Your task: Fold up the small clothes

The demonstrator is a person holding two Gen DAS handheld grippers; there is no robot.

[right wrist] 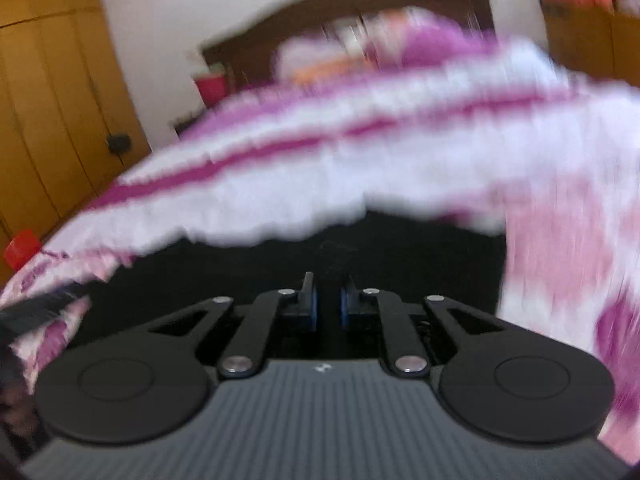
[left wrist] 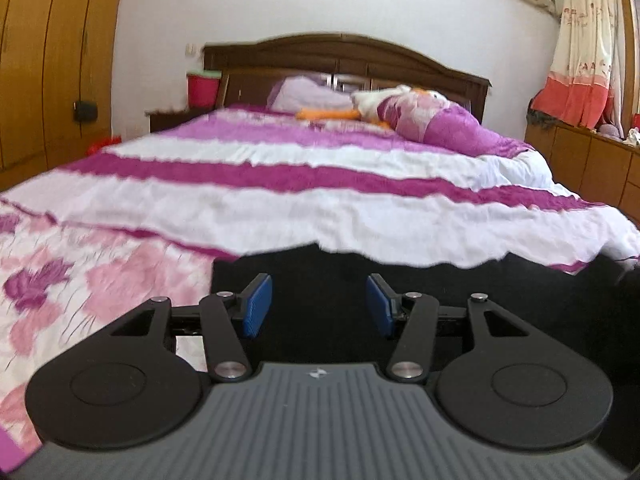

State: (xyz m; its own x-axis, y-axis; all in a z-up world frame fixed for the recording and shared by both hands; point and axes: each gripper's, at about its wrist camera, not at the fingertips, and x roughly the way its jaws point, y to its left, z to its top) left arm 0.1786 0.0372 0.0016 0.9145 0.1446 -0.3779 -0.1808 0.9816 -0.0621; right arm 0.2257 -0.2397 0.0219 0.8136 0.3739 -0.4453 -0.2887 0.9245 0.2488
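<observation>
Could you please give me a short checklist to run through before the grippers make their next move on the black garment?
1. Left gripper open, nothing between its pads: ok.
2. Right gripper open: not ok, only a narrow gap; whether it pinches cloth, cannot tell.
3. Black garment on the bedspread, in front of both grippers: ok.
4. Garment lying flat: cannot tell.
5. Right wrist view sharp: not ok, blurred.

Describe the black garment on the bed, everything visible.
The black garment looks like dark, matte, soft fabric lying flat on the floral bedspread at the near end of the bed. No seams or sleeves are discernible. The left gripper hangs open over it; the right gripper, nearly closed, grips nothing.
</observation>
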